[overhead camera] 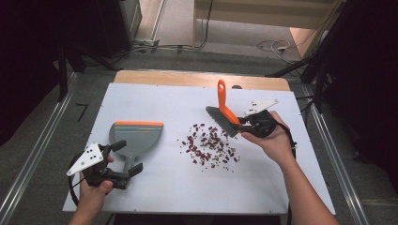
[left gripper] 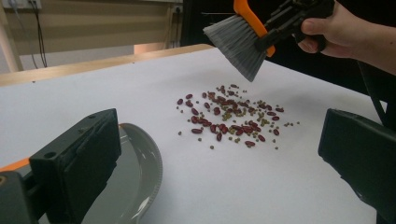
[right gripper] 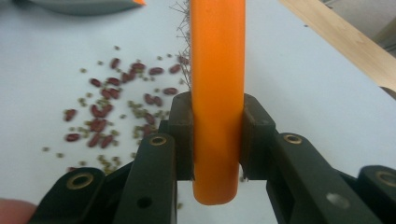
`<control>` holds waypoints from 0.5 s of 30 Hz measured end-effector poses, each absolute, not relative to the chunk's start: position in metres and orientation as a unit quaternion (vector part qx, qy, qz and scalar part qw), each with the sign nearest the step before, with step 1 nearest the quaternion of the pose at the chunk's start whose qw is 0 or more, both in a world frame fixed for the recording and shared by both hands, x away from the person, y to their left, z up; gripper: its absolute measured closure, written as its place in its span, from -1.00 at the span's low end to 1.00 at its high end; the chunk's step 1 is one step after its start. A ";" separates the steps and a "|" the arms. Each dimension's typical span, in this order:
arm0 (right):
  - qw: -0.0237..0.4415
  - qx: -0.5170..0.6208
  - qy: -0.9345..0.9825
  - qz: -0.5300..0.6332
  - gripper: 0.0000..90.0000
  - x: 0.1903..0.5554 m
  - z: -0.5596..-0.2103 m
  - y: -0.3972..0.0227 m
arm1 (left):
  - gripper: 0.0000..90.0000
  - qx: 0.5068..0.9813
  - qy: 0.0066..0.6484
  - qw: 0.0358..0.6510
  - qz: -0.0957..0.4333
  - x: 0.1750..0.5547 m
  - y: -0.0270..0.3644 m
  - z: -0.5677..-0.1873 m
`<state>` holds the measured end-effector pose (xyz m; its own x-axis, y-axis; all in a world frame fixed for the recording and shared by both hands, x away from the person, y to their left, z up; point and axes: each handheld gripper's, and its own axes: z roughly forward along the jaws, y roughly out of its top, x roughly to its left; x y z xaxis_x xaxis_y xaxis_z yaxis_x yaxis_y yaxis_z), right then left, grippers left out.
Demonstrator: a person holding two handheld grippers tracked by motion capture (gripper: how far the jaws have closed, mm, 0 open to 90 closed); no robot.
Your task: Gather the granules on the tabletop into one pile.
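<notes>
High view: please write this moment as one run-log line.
right claw: shut on orange-handled grey brush | left claw: open around grey plastic dustpan handle | red-green beans: scattered, unswept

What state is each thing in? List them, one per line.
Brush: clamped by its orange handle, lifted off the table, bristles over the far edge of the beans.
Dustpan: flat on the table, handle between the open jaws.
Beans: scattered loose, unswept.
Right gripper: shut on the brush.
Left gripper: open, around the dustpan handle.
</notes>
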<state>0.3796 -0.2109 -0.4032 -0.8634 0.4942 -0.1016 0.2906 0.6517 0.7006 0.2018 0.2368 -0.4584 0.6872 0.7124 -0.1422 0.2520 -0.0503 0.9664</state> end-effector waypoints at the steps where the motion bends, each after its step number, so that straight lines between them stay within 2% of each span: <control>1: 0.143 0.215 0.899 0.355 0.52 0.386 -0.406 -0.212 | -1.00 0.698 0.346 0.597 0.194 0.202 0.237 -0.459; 15: 0.206 0.164 0.919 0.293 0.52 0.408 -0.427 -0.196 | -1.00 0.694 0.349 0.598 0.198 0.202 0.239 -0.460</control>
<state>0.4081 -0.1961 -0.4274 -0.8617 0.4219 -0.2821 0.1806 0.7744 0.6064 0.2023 0.2390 -0.4604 0.6778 0.7214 -0.1422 0.2477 -0.0418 0.9679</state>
